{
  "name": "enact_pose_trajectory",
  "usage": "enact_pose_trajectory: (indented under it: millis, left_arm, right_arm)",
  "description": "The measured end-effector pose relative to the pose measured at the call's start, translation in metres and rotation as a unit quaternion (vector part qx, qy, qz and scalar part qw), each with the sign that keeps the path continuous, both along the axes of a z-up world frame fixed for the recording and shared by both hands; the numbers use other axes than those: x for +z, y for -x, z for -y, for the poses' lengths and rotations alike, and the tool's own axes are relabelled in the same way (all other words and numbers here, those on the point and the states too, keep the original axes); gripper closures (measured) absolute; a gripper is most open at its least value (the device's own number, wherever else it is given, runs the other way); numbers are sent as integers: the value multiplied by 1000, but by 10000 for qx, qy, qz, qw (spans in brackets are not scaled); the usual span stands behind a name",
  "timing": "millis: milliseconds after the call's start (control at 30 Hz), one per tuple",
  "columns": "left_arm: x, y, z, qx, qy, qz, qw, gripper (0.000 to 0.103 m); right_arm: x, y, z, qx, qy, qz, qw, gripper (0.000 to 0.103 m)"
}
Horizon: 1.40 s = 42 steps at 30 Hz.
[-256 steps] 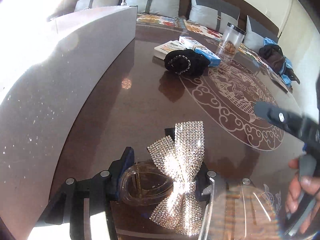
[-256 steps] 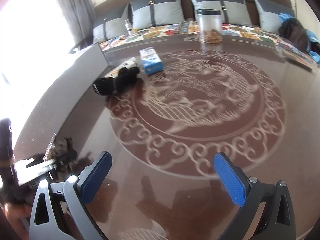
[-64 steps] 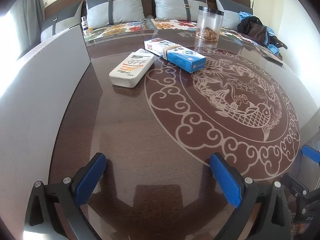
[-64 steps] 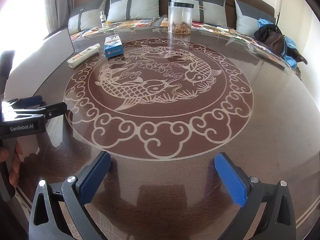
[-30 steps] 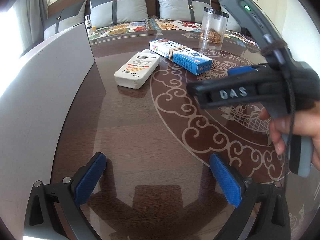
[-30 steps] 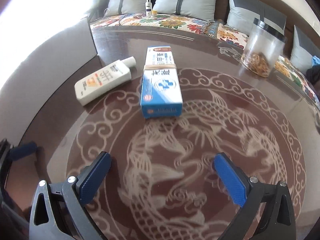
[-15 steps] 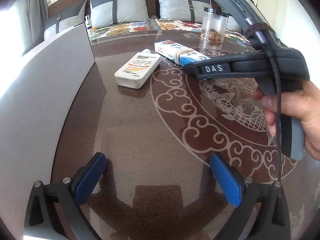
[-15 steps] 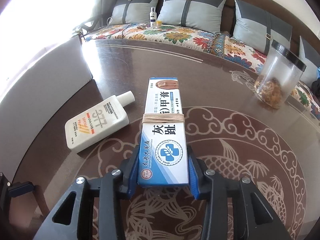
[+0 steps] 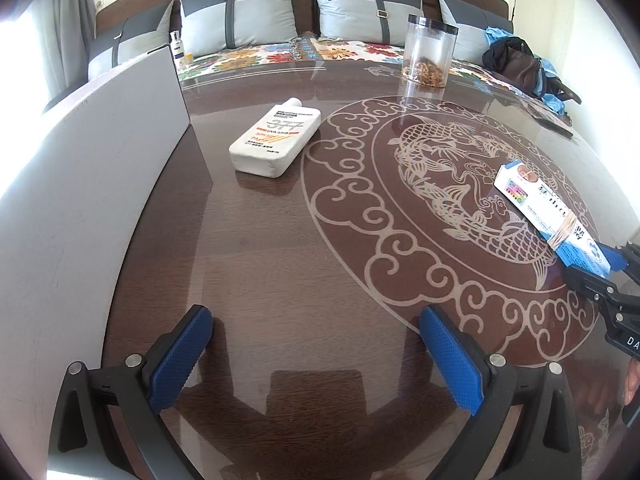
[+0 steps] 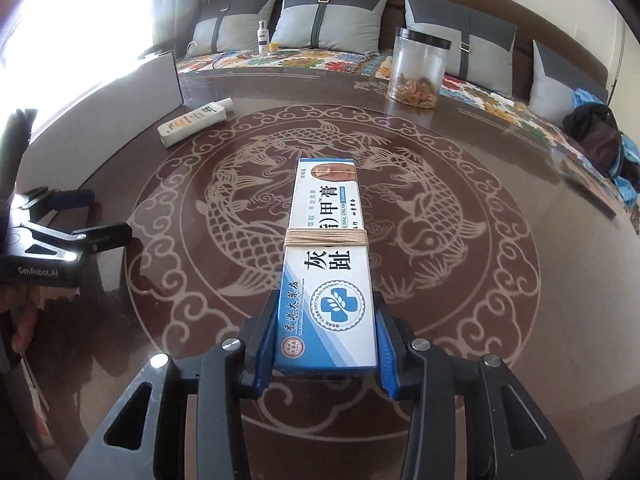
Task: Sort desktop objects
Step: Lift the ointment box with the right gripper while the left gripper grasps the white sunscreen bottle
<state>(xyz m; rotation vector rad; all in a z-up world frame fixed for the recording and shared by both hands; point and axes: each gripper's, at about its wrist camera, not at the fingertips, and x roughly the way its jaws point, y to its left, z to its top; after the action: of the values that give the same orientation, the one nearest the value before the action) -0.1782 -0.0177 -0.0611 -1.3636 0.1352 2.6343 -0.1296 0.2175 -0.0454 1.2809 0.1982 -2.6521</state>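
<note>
- The right hand-held gripper gripped the near end of a blue-and-white ointment box, its blue pads against both long sides; its jaws were easing slightly apart.
- The box, bound by a rubber band, was held over the middle of the table, above the fish pattern.
- The left hand-held gripper hovered wide open and empty near the table's left edge.
- A white sunscreen bottle lay flat towards the far left edge, beside a grey board.
- A clear jar stood at the far edge.
</note>
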Motion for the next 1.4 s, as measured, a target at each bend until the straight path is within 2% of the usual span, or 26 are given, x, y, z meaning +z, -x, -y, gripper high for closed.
enact_pose_trajectory:
  millis: [67, 200, 267, 400, 467, 533, 667, 800, 900, 1033, 1267, 1300, 1333, 1367, 1400]
  left_arm:
    - [0, 0, 0, 1, 0, 0, 10000, 0]
    - [1, 0, 0, 3, 10, -5, 10000, 0]
    - [1, 0, 0, 9, 7, -5, 10000, 0]
    - [3, -3, 3, 95, -9, -1, 10000, 0]
    - [5, 3, 2, -66, 41, 142, 9999, 0]
    - [11, 16, -2, -237, 258, 169, 9992, 0]
    - [29, 57, -7, -336, 510, -166, 9980, 0]
    - [25, 111, -4, -202, 645, 3, 9977, 0]
    - [11, 137, -4, -90, 601, 116, 9981, 0]
    - [4, 153, 1, 12, -26, 113, 9999, 0]
    - [3, 159, -1, 11, 21, 90, 10000, 0]
    - [4, 158, -2, -23, 10, 74, 10000, 8]
    - [7, 154, -4, -78, 3, -72, 9999, 21]
    - [10, 150, -7, -106, 6, -175, 9998, 45]
    - [11, 147, -11, -89, 18, -170, 9998, 52]
  right_arm:
    - [-2, -3, -7, -216, -26, 15, 9998, 22]
    - [-4, 4, -16, -318, 105, 129, 9994, 15]
    - [-7, 8, -16, -350, 61, 217, 9991, 2]
    - [-10, 10, -16, -388, 70, 249, 9989, 0]
    - [-10, 10, -16, -389, 70, 250, 9989, 0]
    - [-10, 11, -17, -388, 70, 250, 9989, 0]
    - [-10, 11, -17, -388, 86, 260, 9989, 0]
    - [-10, 12, -17, -387, 85, 261, 9989, 0]
    - [-10, 12, -17, -385, 85, 261, 9989, 0]
    - [-10, 12, -17, -383, 77, 261, 9989, 0]
    - [-9, 12, -18, -380, 71, 259, 9989, 0]
    - [-9, 12, -18, -380, 70, 260, 9989, 0]
    - [-9, 12, -18, -379, 70, 260, 9989, 0]
    - [-10, 12, -18, -378, 70, 260, 9989, 0]
    - [-9, 12, -18, -378, 70, 260, 9989, 0]
